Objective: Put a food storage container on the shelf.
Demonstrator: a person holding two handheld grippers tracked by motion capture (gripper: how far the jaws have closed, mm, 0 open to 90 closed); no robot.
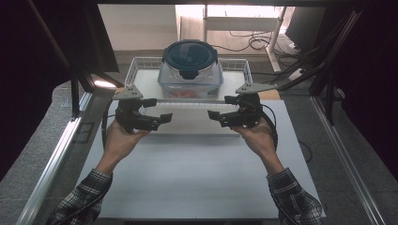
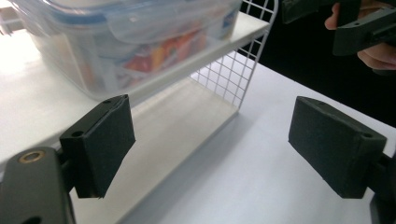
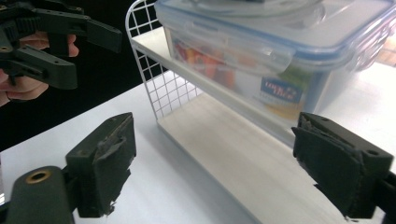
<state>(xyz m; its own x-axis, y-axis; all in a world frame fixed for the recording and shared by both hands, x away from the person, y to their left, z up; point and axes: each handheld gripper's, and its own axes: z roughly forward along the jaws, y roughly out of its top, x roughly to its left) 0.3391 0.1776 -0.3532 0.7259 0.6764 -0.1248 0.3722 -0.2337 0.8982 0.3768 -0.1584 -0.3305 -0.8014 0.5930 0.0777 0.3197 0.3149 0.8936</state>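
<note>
From the high view, a white wire shelf rack [image 1: 141, 70] stands at the far edge of the white desk [image 1: 197, 178], roughly midway along it. On its upper shelf sits a clear plastic food container [image 1: 190, 77] with a dark round lid [image 1: 190, 52], near the shelf's front edge. The left tongs [image 1: 162, 117] and the right tongs [image 1: 216, 115] are held level just in front of the rack's near edge, pointing inward toward each other, each in a hand coming in from the near edge of the desk. Both stand wide, with nothing between the pads. Checked sleeves [image 1: 89, 197] cover the forearms.

In the left gripper view, the left tongs [image 2: 210, 144] are spread wide over bare desk, gripping nothing. The container [image 2: 116, 42] sits on the white shelf board [image 2: 37, 112] above the left pad; colourful contents show through its wall. The rack's wire-grid end panel [image 2: 238, 70] rises past the shelf's end, and the lower shelf lies beneath. The right tongs [image 2: 355, 23] appear at the top right corner.

In the right gripper view, the right tongs [image 3: 210, 168] are likewise wide and empty. The container [image 3: 261, 51], with a clip latch on its blue-rimmed lid and a label on its side, rests on the upper shelf just above the right pad. The left tongs [image 3: 93, 51] show at the upper left.
</note>
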